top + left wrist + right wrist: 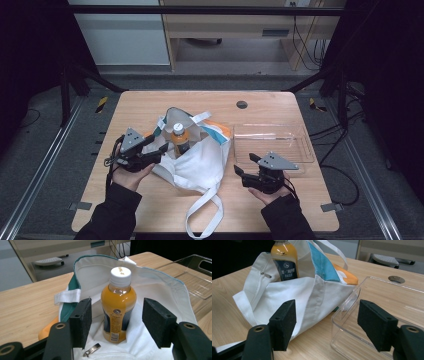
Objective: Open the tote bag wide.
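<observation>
**Both grippers open at the tote bag; bottle standing inside**

Left gripper [159,148]: jaws spread wide, wider than the bottle [118,305] framed between them in the left gripper view. The pads touch neither bottle nor cloth and hold nothing.

Right gripper [245,164]: jaws spread wide and empty. It sits just right of the white tote bag [197,160], in front of the clear plastic tray [295,131], and touches neither.

Bottle: upright in the open mouth of the bag, orange liquid, white cap, dark label. The cap and label carry print too small to read.

Edges and clearance: the bag lies mid-table with its mouth raised toward the far edge; one strap [202,220] loops to the near edge. The tray touches the bag's right side. Bare table [135,102] surrounds both, with a round cable hole [242,104] near the far edge.
</observation>
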`<state>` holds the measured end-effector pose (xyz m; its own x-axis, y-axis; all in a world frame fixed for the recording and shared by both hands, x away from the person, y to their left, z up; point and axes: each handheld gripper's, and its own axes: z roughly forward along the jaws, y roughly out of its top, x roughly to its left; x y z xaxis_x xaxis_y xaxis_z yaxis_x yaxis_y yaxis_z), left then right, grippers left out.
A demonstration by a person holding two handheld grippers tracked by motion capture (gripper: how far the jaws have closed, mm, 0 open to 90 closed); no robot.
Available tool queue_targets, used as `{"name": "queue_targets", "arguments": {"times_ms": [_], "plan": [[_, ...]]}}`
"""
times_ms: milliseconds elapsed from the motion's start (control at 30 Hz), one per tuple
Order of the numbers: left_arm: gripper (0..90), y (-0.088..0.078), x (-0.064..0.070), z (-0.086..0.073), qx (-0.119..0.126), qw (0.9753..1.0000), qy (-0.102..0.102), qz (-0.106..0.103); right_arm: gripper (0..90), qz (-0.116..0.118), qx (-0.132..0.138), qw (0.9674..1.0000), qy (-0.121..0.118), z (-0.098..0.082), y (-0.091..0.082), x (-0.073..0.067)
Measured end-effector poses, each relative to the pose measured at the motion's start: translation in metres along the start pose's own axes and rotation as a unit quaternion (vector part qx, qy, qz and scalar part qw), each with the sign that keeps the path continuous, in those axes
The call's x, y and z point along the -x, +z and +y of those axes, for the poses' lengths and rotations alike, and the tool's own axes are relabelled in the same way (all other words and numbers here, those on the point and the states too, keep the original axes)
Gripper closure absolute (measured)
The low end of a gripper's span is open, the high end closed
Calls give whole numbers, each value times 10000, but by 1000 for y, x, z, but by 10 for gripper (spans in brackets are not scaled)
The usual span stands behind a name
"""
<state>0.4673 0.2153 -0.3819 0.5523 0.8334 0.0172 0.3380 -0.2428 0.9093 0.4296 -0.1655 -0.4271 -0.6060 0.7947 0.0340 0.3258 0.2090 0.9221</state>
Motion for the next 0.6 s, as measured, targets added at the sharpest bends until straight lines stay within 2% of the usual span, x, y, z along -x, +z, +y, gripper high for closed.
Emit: {"name": "queue_targets", "arguments": {"times_ms": [333, 600], "plan": [[387, 6, 8, 11, 126, 9999, 21, -49, 282, 8, -71, 10000, 21, -7, -7, 2], [385, 10, 6, 24, 288, 9996, -7, -42, 264, -86, -79, 9999, 87, -10, -13, 5]]}}
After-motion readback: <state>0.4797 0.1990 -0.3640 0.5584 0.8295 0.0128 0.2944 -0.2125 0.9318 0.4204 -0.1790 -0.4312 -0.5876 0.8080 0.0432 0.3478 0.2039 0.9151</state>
